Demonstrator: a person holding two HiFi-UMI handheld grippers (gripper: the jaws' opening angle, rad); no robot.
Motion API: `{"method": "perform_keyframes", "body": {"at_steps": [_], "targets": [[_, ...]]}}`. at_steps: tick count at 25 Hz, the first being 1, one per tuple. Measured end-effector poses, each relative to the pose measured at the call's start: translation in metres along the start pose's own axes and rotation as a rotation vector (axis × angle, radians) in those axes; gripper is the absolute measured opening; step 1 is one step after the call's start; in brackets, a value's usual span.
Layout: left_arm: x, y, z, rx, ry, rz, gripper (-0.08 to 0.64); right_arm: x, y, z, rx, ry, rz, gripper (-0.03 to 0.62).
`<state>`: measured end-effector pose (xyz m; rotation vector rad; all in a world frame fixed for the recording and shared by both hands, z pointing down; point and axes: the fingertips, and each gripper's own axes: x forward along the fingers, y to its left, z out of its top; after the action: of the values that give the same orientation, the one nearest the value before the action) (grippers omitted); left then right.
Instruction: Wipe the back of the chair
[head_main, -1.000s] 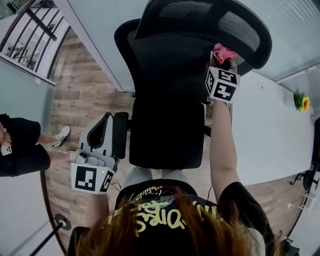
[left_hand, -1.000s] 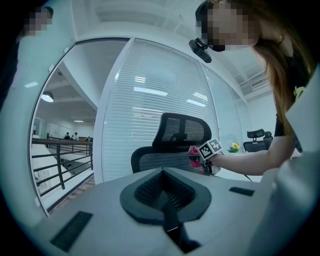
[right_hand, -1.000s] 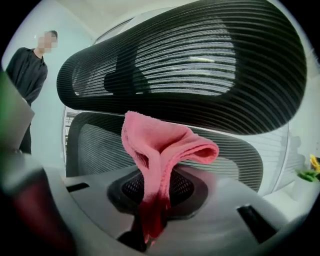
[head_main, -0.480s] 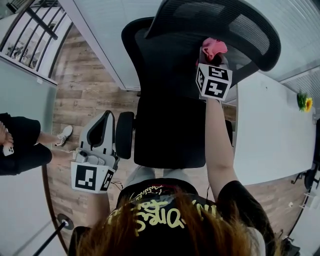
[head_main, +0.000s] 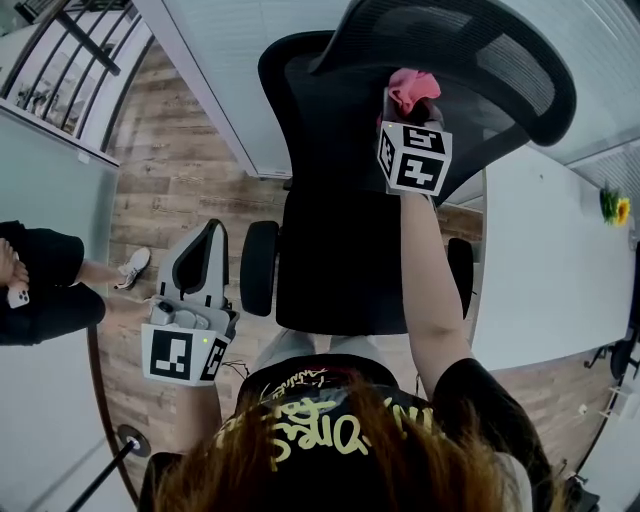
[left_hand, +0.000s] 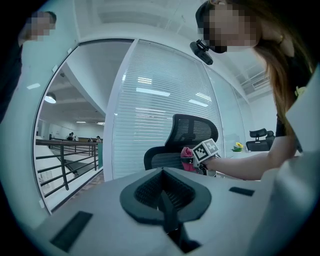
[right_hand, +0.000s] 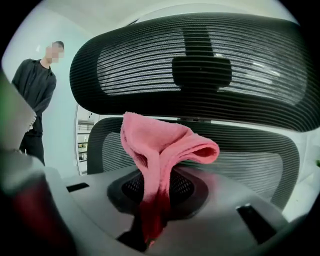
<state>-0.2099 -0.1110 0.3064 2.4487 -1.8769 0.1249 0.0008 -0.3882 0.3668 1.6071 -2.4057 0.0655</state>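
A black mesh office chair (head_main: 340, 220) stands in front of me, its headrest (head_main: 480, 50) above the backrest. My right gripper (head_main: 412, 108) is shut on a pink cloth (head_main: 410, 88), held against the upper back of the chair just below the headrest. In the right gripper view the pink cloth (right_hand: 160, 150) sticks up from the shut gripper (right_hand: 157, 192), with the headrest (right_hand: 200, 70) and backrest (right_hand: 240, 155) close ahead. My left gripper (head_main: 212, 240) hangs low at the left, shut and holding nothing. Its own view shows the gripper (left_hand: 162, 187) pointed toward the chair (left_hand: 192, 132).
A white table (head_main: 545, 270) with a yellow flower (head_main: 611, 207) stands to the right of the chair. A glass wall with blinds (head_main: 240, 60) is behind it. A person in black (head_main: 40, 290) stands at the left near a railing (head_main: 60, 50). The floor is wood.
My right gripper has slid the pink cloth leftward across the chair's upper back. The chair sits further right in view. The left gripper has stayed put.
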Motion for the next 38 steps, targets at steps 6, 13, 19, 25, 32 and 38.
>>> {"method": "perform_keyframes", "body": {"at_steps": [6, 13, 19, 25, 32, 38], "targets": [[-0.003, 0.009, -0.003, 0.002, 0.006, 0.002, -0.008, 0.009, 0.029, 0.005, 0.014, -0.002, 0.031, 0.064], [-0.007, 0.020, -0.002, 0.006, 0.002, 0.005, -0.008, 0.019, 0.070, 0.012, 0.007, -0.007, 0.087, 0.064], [-0.013, 0.032, -0.002, 0.008, 0.002, 0.019, -0.008, 0.027, 0.102, 0.016, -0.023, -0.013, 0.129, 0.064], [-0.016, 0.040, -0.009, 0.006, 0.012, 0.025, -0.008, 0.030, 0.118, 0.018, -0.007, -0.016, 0.134, 0.064], [-0.015, 0.049, -0.006, -0.005, -0.007, 0.028, -0.008, 0.034, 0.140, 0.021, 0.006, -0.019, 0.155, 0.064], [-0.016, 0.056, -0.005, -0.013, -0.014, 0.032, -0.008, 0.037, 0.159, 0.022, 0.003, -0.018, 0.180, 0.064]]}}
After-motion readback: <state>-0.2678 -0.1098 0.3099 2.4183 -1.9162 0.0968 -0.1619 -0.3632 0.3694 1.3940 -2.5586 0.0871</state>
